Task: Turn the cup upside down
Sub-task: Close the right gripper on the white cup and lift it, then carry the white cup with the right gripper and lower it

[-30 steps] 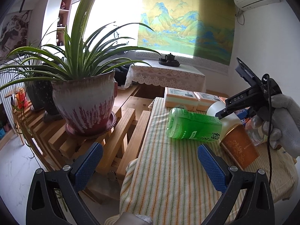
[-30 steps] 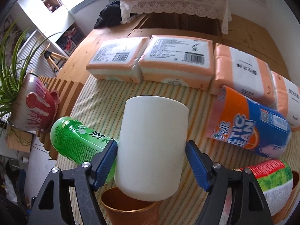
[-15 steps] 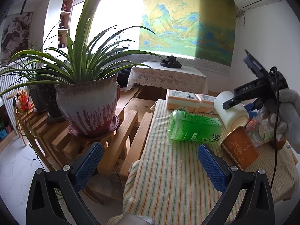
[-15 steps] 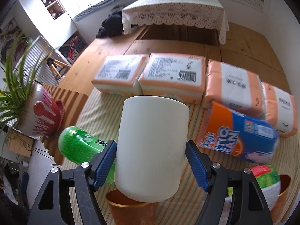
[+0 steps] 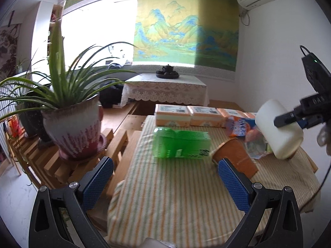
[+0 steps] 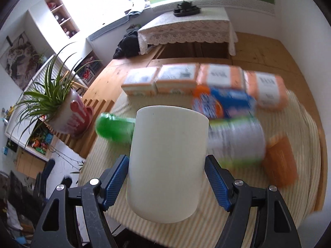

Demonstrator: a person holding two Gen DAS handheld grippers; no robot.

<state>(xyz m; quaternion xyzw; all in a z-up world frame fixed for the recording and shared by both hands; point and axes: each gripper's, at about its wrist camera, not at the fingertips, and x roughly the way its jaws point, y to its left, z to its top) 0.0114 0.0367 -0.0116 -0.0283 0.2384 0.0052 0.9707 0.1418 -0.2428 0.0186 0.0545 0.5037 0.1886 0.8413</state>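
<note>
My right gripper (image 6: 166, 177) is shut on a plain white cup (image 6: 167, 161) and holds it in the air above the striped table. Its blue pads press the cup's two sides. In the left wrist view the cup (image 5: 278, 130) hangs tilted at the right, high over the table, with the right gripper (image 5: 293, 119) clamped on it. My left gripper (image 5: 163, 184) is open and empty, low over the table's near edge.
On the striped tablecloth (image 5: 175, 196) lie a green bottle (image 5: 182, 143), an orange-brown paper cup (image 5: 238, 159) on its side, an orange-and-blue packet (image 5: 238, 126) and several tissue packs (image 5: 190, 117) at the back. A potted plant (image 5: 72, 128) stands on slatted wood at the left.
My right gripper has lifted the white cup up and away from the table, to the right in the left wrist view. The left gripper has drawn back a little and stays open.
</note>
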